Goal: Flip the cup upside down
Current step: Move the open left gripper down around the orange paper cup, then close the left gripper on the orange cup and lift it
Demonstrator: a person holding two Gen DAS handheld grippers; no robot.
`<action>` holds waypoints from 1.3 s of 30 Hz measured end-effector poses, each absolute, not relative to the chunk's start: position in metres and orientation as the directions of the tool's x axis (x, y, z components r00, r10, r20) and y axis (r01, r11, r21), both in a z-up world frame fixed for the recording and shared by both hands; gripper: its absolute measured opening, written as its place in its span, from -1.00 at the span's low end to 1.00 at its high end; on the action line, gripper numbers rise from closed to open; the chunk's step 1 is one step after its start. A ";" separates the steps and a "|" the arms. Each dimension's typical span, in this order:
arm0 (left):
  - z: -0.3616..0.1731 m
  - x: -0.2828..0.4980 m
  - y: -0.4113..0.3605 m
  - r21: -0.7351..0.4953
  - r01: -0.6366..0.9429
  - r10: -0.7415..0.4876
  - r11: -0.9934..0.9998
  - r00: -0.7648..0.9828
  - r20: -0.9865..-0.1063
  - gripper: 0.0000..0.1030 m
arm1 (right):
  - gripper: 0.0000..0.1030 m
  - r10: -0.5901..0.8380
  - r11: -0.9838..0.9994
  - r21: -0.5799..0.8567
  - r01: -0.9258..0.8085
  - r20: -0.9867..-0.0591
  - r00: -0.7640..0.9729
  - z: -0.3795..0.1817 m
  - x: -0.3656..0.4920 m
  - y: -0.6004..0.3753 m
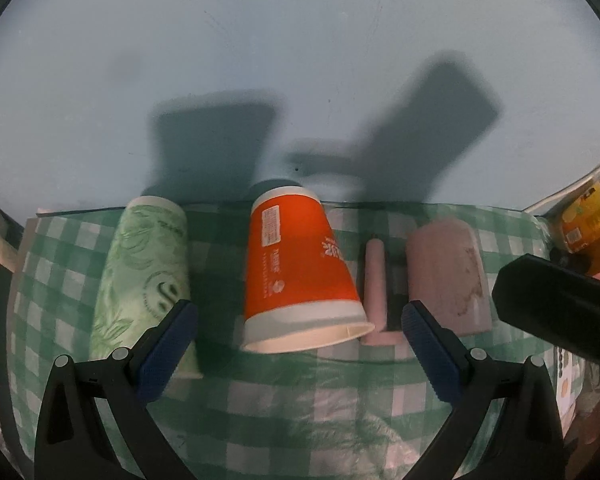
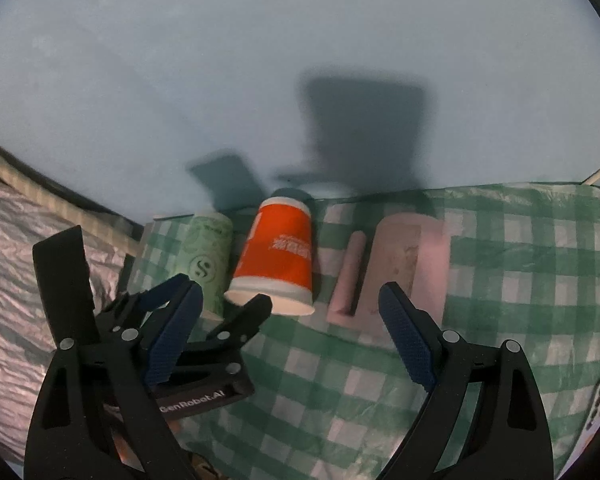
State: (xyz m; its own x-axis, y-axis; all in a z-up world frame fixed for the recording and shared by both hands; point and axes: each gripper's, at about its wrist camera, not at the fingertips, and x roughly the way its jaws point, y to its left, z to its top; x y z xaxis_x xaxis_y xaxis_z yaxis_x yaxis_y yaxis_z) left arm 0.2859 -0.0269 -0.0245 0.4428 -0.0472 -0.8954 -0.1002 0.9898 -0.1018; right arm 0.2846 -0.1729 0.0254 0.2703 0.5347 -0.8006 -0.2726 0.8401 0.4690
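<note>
An orange paper cup (image 1: 298, 264) stands upside down on the green checked cloth (image 1: 300, 408), rim down and slightly tilted, with its near rim lifted a little. It also shows in the right wrist view (image 2: 278, 254). My left gripper (image 1: 300, 344) is open just in front of the cup, a finger on each side, not touching it. My right gripper (image 2: 292, 340) is open and empty, to the right and behind. The left gripper (image 2: 216, 308) shows at lower left in the right wrist view.
A green patterned paper cup (image 1: 148, 276) stands upside down left of the orange one. A pink block (image 1: 446, 272) and a pink stick (image 1: 376, 280) lie to the right. A blue wall (image 1: 300, 60) rises behind. A yellow packet (image 1: 584, 220) sits far right.
</note>
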 end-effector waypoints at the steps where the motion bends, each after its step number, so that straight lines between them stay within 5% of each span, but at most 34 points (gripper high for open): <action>1: -0.026 0.288 -0.026 -0.109 -0.102 -0.053 0.989 0.442 -0.896 1.00 | 0.75 0.532 0.842 0.468 -0.270 -0.804 0.267 0.025 0.289 -0.173; 14: -0.053 0.324 -0.020 -0.128 -0.153 -0.066 0.980 0.356 -0.932 0.88 | 0.74 0.493 0.864 0.433 -0.257 -0.832 0.254 0.004 0.308 -0.167; 19: -0.066 0.331 -0.017 -0.128 -0.151 -0.075 0.980 0.313 -0.947 0.51 | 0.74 0.492 0.864 0.435 -0.254 -0.836 0.244 0.004 0.309 -0.163; 39: -0.035 0.282 -0.015 -0.151 -0.086 -0.105 0.985 0.395 -0.913 0.48 | 0.74 0.501 0.860 0.440 -0.260 -0.825 0.261 0.007 0.292 -0.169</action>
